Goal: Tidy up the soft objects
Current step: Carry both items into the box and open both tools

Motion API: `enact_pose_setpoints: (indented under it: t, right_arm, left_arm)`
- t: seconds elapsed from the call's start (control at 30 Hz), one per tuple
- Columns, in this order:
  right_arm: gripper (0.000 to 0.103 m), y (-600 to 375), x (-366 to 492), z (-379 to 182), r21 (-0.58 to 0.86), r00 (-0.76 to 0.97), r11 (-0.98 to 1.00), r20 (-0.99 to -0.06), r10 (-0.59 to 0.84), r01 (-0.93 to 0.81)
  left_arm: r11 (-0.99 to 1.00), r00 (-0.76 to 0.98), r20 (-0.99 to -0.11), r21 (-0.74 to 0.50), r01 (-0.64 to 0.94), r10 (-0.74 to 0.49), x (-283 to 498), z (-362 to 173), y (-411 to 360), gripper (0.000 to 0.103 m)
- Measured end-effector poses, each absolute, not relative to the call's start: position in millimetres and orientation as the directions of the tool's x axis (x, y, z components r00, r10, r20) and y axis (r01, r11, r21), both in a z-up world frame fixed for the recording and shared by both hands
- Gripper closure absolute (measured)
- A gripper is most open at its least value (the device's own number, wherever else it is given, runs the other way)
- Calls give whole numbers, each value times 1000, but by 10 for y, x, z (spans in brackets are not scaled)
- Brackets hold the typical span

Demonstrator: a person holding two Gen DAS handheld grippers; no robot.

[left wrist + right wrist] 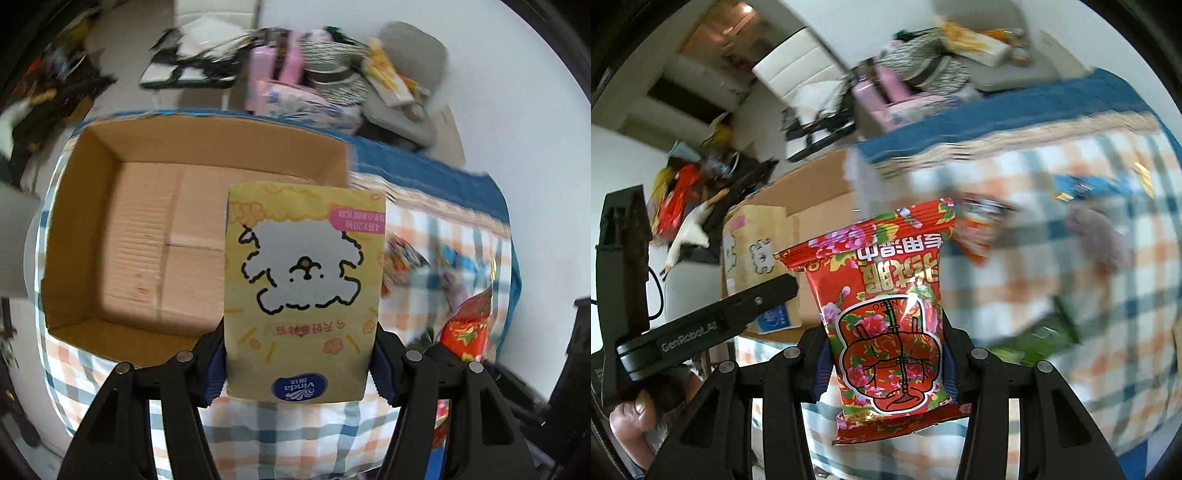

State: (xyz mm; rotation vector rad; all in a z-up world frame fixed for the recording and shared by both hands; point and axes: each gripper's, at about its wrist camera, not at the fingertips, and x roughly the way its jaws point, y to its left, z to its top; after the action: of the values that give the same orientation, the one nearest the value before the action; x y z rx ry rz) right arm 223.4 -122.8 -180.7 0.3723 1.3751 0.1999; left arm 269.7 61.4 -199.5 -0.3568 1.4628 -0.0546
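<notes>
My left gripper [299, 369] is clamped on the yellow tissue pack [303, 291], holding it upright just in front of the cardboard box's [92, 206] near wall, above the checked cloth [443, 236]. My right gripper [886, 365] pinches the red floral packet [886, 314] across its lower half, off to the right of the box. Both packs look light and squashy, so a hold across the middle, away from the crimped ends, should keep them from folding or slipping on the glossy film. The box floor shows bare, though the tissue pack hides its right-hand corner. Beyond the red packet the cloth is smeared with blur; the other wrappers lying there are probably more soft packs.
</notes>
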Motion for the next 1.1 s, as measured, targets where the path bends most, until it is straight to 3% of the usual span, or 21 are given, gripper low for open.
enact_pose_setpoints:
  t: [0.13,0.37,0.57,0.87,0.93,1.1]
  right_arm:
    - [54,-660,2546,-1917,358,165,932,-925,344,62]
    - [54,-88,3074,-2399,275,114,958,-957,266,80]
    - [54,145,3551,-2797,169,98,983,-982,162,69]
    - [51,266,3865,-3028,94,91,995,-992,90,43]
    - [44,278,3893,-3026,94,100,995,-991,90,40]
    - [31,230,3909,-2950,91,119,995,-989,85,49]
  left_arm:
    - [895,79,-939,-344,-283,-336,2950,-2248,1212,42]
    - [863,10,-917,-379,-335,-399,3511,-2776,1654,42]
    - [876,-65,-912,-366,-314,-404,3815,-3165,1654,42]
    - [911,-92,-932,-315,-266,-350,3871,-3301,1539,41]
    - [915,-83,-938,-304,-265,-336,3929,-3313,1511,36]
    - [936,-44,-958,-268,-230,-285,3876,-3172,1542,13]
